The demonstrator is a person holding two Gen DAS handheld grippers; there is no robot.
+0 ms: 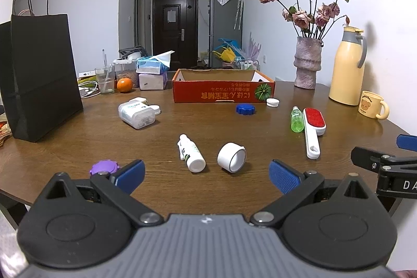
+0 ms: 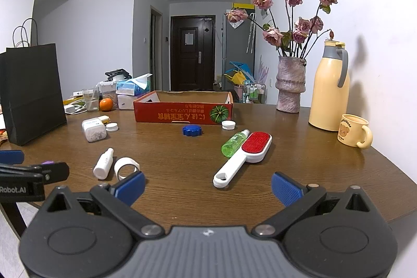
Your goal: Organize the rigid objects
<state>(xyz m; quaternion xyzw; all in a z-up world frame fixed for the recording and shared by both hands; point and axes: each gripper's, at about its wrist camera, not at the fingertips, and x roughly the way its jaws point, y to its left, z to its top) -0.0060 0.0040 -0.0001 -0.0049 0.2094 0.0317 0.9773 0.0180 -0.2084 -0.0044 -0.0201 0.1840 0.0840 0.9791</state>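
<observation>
A red cardboard box (image 1: pixel 221 93) (image 2: pixel 182 113) stands open at the back of the wooden table (image 1: pixel 182 194). Loose on the table lie a white bottle (image 1: pixel 191 156) (image 2: pixel 103 167), a white ring (image 1: pixel 232 156) (image 2: pixel 126 168), a purple cap (image 1: pixel 104 167), a blue cap (image 1: pixel 245 109) (image 2: pixel 192 130), a small white cap (image 1: pixel 272 102) (image 2: pixel 228 124), a green bottle (image 1: pixel 296 119) (image 2: pixel 233 142), a red lint brush (image 1: pixel 314 130) (image 2: pixel 243 158) and a clear container (image 1: pixel 136 114) (image 2: pixel 93 130). My left gripper (image 1: pixel 207 177) is open, empty, just short of the white bottle and ring. My right gripper (image 2: pixel 208 188) is open, empty, before the brush handle.
A black paper bag (image 1: pixel 39 74) stands at the left. A vase of dried roses (image 1: pixel 307 64), a yellow thermos (image 1: pixel 348 67) and a yellow mug (image 1: pixel 372 108) stand at the right. An orange (image 1: pixel 124 84), glass and tissue boxes sit at the back left.
</observation>
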